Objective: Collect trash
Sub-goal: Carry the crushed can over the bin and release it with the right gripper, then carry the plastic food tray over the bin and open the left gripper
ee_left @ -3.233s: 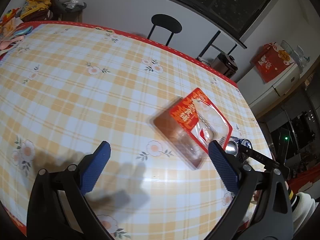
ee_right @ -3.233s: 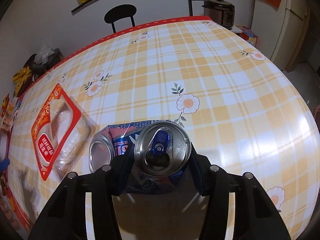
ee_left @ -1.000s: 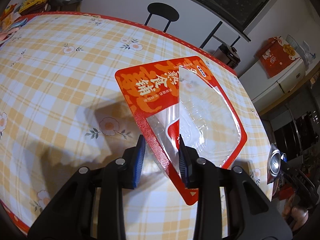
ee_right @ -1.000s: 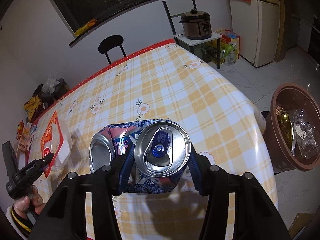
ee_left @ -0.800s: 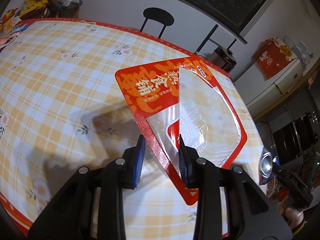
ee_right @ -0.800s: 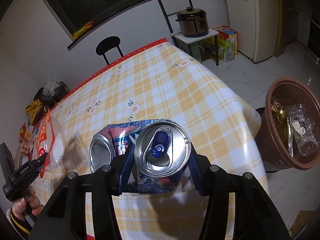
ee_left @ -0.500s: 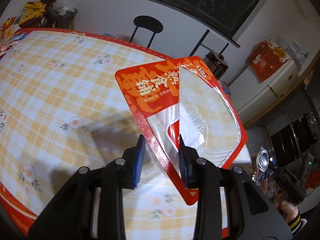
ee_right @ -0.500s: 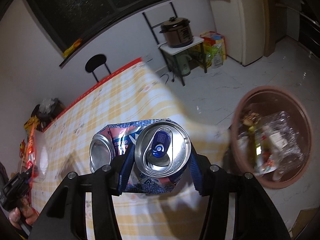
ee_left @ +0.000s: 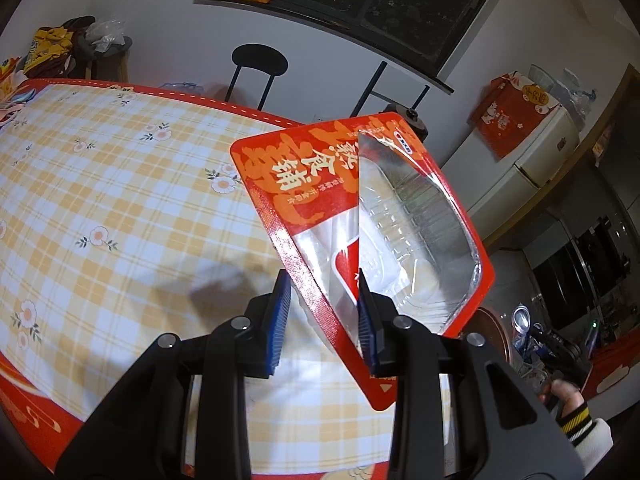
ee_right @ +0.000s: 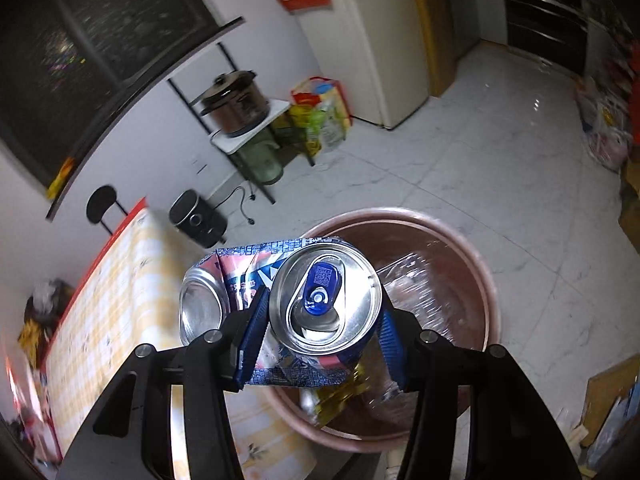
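My left gripper [ee_left: 322, 316] is shut on a red food tray package [ee_left: 352, 216] with a clear plastic well, held up above the yellow checked table [ee_left: 120, 208]. My right gripper [ee_right: 320, 332] is shut on a crushed blue and pink drink can [ee_right: 280, 308], held over a round brown trash bin [ee_right: 472, 264] on the floor. The bin holds clear plastic and a gold wrapper. In the left wrist view the right gripper with the can [ee_left: 524, 324] shows far right, beyond the table edge.
A black chair [ee_left: 258, 68] stands behind the table. A rice cooker on a rack [ee_right: 236, 104], a black bin [ee_right: 196, 218] and a white fridge [ee_right: 384, 40] stand by the wall. White tiled floor [ee_right: 500, 152] lies around the trash bin.
My right gripper has swung with the can off the table to above the trash bin. My left gripper has lifted the red package higher and carried it toward the table's right edge.
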### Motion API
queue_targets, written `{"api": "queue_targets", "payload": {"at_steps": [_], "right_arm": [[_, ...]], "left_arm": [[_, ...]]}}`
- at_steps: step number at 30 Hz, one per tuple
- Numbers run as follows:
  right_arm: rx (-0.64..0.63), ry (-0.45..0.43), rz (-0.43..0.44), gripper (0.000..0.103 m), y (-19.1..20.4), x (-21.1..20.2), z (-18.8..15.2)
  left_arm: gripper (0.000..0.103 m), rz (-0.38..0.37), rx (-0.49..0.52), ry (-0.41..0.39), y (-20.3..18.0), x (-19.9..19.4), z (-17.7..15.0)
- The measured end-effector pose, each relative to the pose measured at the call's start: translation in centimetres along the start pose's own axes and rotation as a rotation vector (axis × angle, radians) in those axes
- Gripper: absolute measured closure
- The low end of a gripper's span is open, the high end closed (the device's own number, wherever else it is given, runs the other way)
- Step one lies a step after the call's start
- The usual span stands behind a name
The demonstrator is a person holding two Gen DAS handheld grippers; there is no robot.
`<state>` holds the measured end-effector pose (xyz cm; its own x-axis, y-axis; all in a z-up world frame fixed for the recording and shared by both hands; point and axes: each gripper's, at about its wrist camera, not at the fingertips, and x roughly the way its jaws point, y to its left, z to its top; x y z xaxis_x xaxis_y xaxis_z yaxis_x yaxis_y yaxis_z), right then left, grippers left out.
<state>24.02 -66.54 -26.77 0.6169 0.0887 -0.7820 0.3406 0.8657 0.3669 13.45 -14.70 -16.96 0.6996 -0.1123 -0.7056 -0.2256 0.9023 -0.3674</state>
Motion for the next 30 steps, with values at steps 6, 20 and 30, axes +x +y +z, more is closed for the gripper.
{"api": "queue_targets", "payload": {"at_steps": [6,20,30], "right_arm": [[0.020,0.018,0.044,0.048,-0.6,1.3,1.2],[-0.212,-0.174,0.150,0.005,3.1,-9.4,3.0],[-0.265,-0.289,0.097,0.005,0.5,-17.3,3.4]], "left_arm": [[0.070,0.015,0.002,-0.002,-1.2,-0.8,-1.2],[0.069,-0.102,0.168,0.008,-7.7,-1.0,-1.4],[0.069,-0.246,0.346,0.063,-16.5,1.4,-2.8]]}}
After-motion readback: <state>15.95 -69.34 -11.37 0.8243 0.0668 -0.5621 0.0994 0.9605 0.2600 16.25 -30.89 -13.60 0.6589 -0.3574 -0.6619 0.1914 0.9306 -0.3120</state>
